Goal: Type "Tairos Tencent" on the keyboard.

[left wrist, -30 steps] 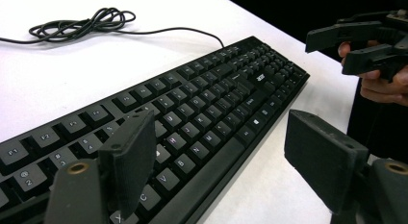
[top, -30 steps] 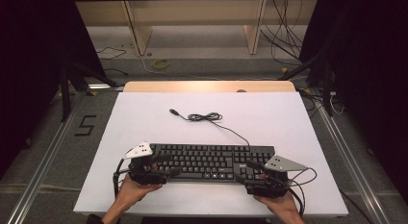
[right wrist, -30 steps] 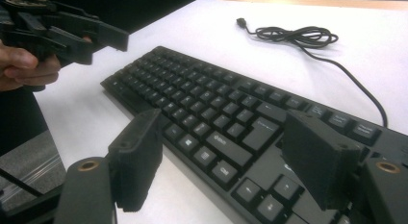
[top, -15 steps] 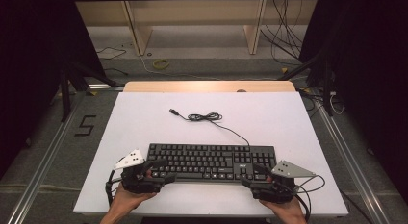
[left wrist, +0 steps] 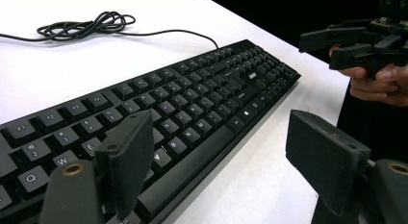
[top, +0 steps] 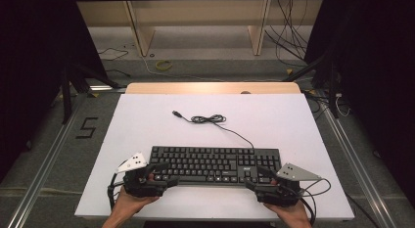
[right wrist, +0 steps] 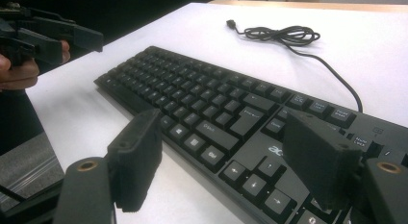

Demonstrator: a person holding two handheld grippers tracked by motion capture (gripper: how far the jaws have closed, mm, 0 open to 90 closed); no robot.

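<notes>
Gaping wide, the left gripper straddles the near-left corner of the black Acer keyboard, one jaw over the letter keys, the other off its front edge. The right gripper, jaws equally spread, frames the near-right corner by the arrow keys. Whether any pad touches plastic is hard to say. The keyboard lies at the white table's near edge, its coiled USB cable behind. Closing unevenly could skew it or depress keys.

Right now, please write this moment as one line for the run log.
left gripper: open, at keyboard's left end | right gripper: open, at right end | keyboard: flat on white table | cable: coiled behind keyboard
</notes>
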